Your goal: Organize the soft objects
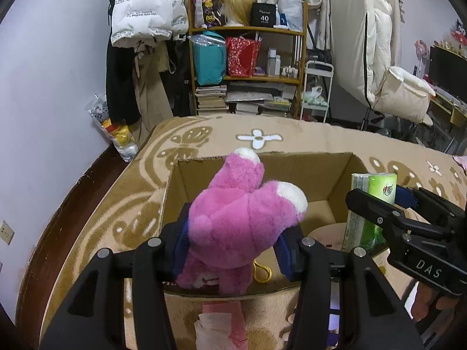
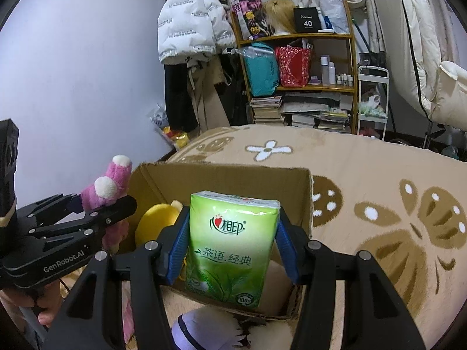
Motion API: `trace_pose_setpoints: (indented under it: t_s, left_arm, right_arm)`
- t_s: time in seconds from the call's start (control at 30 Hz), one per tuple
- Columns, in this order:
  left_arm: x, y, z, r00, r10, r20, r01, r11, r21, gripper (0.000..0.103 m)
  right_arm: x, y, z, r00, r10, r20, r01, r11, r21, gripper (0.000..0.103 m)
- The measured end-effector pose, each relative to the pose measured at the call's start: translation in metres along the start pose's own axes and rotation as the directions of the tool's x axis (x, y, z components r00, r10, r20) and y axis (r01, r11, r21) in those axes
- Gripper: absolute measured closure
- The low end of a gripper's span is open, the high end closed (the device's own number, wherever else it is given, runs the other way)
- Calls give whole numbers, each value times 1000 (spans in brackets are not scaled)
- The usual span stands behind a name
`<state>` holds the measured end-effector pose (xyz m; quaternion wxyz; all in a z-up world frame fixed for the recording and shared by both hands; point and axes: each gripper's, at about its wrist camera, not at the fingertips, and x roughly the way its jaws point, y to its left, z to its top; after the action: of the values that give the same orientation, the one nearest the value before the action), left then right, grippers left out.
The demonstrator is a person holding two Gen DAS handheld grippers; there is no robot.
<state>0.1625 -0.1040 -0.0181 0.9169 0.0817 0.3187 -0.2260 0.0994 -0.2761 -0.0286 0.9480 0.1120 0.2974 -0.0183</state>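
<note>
Pink plush toy (image 1: 242,218): clamped between the blue pads of the left gripper (image 1: 233,248), held over the open cardboard box (image 1: 329,169) with its two white-tipped limbs pointing up and away. In the right wrist view the same toy (image 2: 108,186) shows at the box's left side, in the left gripper (image 2: 96,210).

Green tissue pack (image 2: 230,248): upright, squeezed at both sides by the right gripper (image 2: 230,250), its fingers closed onto the wrapper. It hangs over the near right part of the box (image 2: 221,175). In the left wrist view the pack (image 1: 376,192) stands at the box's right wall, in the right gripper (image 1: 379,204).

Box contents: a yellow soft object (image 2: 157,221) lies inside at the left; its exact form cannot be told.

Surface: the box rests on a beige patterned blanket (image 2: 379,175). A wooden shelf (image 2: 297,58) with books and bags stands behind, against the wall.
</note>
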Motion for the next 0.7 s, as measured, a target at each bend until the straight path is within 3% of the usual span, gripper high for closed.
trace_pose_setpoints:
  t_s: [0.3,0.53,0.7]
  left_arm:
    - [18,-1,-12,996,-6,-87,5,1000,-4,52]
    - [18,-9,-15,996,13,-83,-9,999,42,51]
    - [18,-7,-14,996,1,-89,2,1000,27,41]
  right_arm:
    - [4,-3,-3,1000,-1,-21,2,1000,10,44]
    - [3,-9,-2,1000,0,-20,1,999,39,44]
    - [3,-14,0,1000,13,-15,-12,998,69,44]
